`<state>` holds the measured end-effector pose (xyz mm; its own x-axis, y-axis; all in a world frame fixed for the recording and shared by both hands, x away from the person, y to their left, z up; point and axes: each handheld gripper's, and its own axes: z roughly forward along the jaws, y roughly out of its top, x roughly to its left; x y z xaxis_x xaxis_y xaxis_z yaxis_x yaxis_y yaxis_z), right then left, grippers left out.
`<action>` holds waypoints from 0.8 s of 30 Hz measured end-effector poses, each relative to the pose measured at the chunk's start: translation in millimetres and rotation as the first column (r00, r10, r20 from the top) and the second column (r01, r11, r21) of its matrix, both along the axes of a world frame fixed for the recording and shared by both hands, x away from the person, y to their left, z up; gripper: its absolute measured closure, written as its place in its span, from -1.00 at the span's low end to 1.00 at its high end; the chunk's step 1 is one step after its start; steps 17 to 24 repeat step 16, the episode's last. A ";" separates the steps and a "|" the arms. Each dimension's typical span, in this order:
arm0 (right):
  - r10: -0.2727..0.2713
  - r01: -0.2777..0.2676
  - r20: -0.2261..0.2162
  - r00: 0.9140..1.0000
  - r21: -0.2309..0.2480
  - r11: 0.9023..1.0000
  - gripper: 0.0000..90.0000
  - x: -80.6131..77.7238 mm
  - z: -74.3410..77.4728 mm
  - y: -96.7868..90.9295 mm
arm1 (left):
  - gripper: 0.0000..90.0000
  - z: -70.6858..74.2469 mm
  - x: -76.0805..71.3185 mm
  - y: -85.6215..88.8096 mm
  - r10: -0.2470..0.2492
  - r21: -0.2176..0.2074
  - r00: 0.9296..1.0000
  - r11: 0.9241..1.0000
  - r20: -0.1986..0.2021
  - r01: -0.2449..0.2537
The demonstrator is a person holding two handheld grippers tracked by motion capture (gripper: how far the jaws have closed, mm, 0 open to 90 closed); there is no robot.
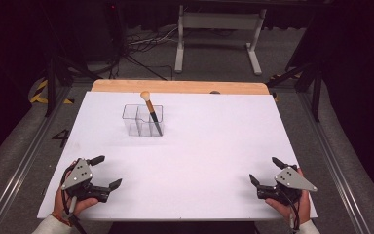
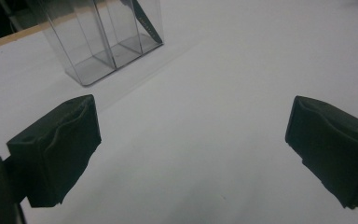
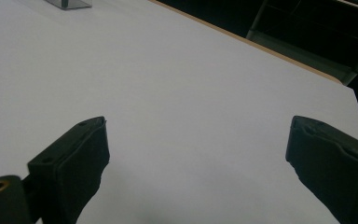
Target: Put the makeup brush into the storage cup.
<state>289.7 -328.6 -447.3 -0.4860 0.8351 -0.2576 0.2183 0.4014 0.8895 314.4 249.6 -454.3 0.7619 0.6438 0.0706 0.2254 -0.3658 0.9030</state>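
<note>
A divided organizer [image 1: 142, 120] stands on the table [image 1: 209, 141], left of centre and toward the far edge. A brush [image 1: 150, 111] stands tilted in the organizer's right-hand compartment, head up and leaning to the far left. The left gripper [image 1: 106, 171] rests at the table's near left corner, jaws wide apart, with the organizer ahead of it and slightly to its right. The right gripper [image 1: 264, 171] rests at the near right corner, jaws likewise spread, well apart from the organizer. Bare tabletop lies between the two grippers.
</note>
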 end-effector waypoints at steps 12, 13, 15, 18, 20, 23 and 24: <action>0.011 -0.011 -0.004 1.000 0.018 1.000 -0.85 6.1 0.9 2.7 | -0.92 -2.7 -0.7 3.7 0.010 -0.006 1.000 1.000 -0.015 -0.011; 0.011 -0.011 -0.004 1.000 0.018 1.000 -0.85 6.1 0.9 2.7 | -0.92 -3.0 -1.0 4.8 0.013 -0.007 1.000 1.000 -0.013 -0.013; 0.013 -0.013 -0.015 1.000 0.020 1.000 -0.85 9.2 -0.9 3.2 | -0.92 -2.7 -2.0 6.7 0.022 -0.005 1.000 1.000 -0.017 -0.022; 0.016 -0.015 -0.017 1.000 0.020 1.000 -0.84 9.9 -1.4 3.3 | -0.91 -3.1 -1.9 6.6 0.025 -0.018 1.000 1.000 -0.019 -0.026; 0.016 -0.015 -0.017 1.000 0.020 1.000 -0.84 9.9 -1.4 3.3 | -0.91 -3.1 -1.9 6.6 0.025 -0.018 1.000 1.000 -0.019 -0.026; 0.016 -0.015 -0.017 1.000 0.020 1.000 -0.84 9.9 -1.4 3.3 | -0.91 -3.1 -1.9 6.6 0.025 -0.018 1.000 1.000 -0.019 -0.026; 0.016 -0.015 -0.017 1.000 0.020 1.000 -0.84 9.9 -1.4 3.3 | -0.91 -3.1 -1.9 6.6 0.025 -0.018 1.000 1.000 -0.019 -0.026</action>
